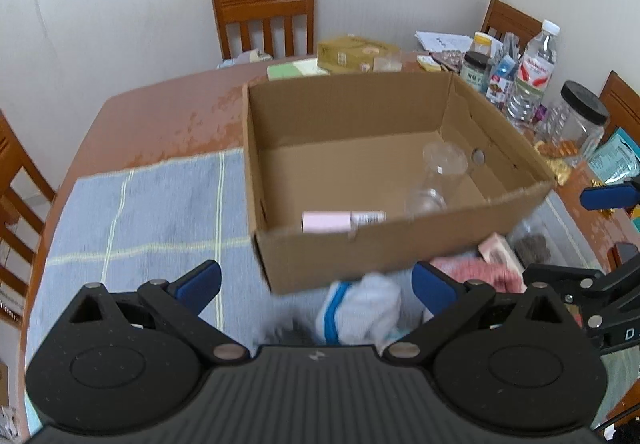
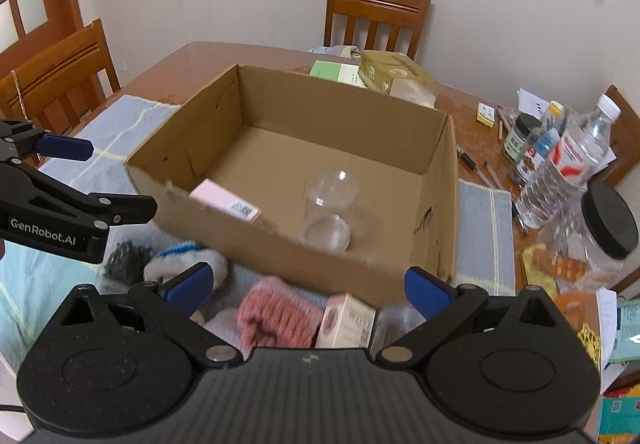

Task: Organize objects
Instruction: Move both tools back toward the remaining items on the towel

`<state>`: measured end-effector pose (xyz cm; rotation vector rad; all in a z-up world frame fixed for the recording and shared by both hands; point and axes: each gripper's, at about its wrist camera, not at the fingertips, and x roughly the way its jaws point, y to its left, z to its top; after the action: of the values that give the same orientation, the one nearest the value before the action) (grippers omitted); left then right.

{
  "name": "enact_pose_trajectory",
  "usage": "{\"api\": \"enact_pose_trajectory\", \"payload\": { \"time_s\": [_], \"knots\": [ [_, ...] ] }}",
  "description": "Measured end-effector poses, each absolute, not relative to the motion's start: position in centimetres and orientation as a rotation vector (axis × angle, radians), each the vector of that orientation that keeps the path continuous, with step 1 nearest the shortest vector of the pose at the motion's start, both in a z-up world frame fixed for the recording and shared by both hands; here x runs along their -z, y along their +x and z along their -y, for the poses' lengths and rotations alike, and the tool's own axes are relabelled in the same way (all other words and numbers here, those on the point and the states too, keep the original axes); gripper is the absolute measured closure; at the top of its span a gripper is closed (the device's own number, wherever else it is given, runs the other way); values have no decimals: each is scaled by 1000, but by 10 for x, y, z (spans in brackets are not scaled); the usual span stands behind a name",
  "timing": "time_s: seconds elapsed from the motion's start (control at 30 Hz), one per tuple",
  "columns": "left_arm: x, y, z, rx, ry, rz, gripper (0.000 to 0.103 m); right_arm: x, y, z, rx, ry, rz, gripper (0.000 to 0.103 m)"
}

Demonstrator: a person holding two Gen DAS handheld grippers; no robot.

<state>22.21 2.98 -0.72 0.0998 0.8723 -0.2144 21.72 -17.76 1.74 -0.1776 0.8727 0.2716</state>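
An open cardboard box (image 1: pixel 360 252) (image 2: pixel 248 240) stands on the blue checked cloth (image 1: pixel 140 211). Inside it lie a clear plastic cup (image 1: pixel 438 175) (image 2: pixel 330 203) and a pink carton (image 1: pixel 326 222) (image 2: pixel 224 199). In front of the box sit a white-and-blue sock (image 1: pixel 360 308) (image 2: pixel 188 260), a pink knitted piece (image 2: pixel 276 316) (image 1: pixel 476 272) and a small pink box (image 2: pixel 346 320) (image 1: pixel 498 250). My left gripper (image 1: pixel 316 284) hangs open above the sock, holding nothing. My right gripper (image 2: pixel 308 284) is open wide over the knitted piece and small box, also holding nothing.
Water bottles (image 1: pixel 534 71) (image 2: pixel 568 167), jars (image 1: pixel 580 119) (image 2: pixel 604 224), pens and snack packets crowd the table's right side. A tan carton (image 1: pixel 356 53) (image 2: pixel 396 77) lies behind the box. Wooden chairs (image 1: pixel 266 19) (image 2: pixel 376 15) ring the brown table (image 1: pixel 160 115).
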Motion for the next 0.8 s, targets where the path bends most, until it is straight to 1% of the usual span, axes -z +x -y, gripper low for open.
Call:
{"api": "enact_pose_trajectory", "payload": {
  "time_s": [0.4,0.8],
  "knots": [
    [39,168,-42,181,103,-893,2,15,148,181,-147,-135,-891,0],
    [54,135,-54,163,97,-887,2,39,98,185,-79,-85,-944,0]
  ]
}}
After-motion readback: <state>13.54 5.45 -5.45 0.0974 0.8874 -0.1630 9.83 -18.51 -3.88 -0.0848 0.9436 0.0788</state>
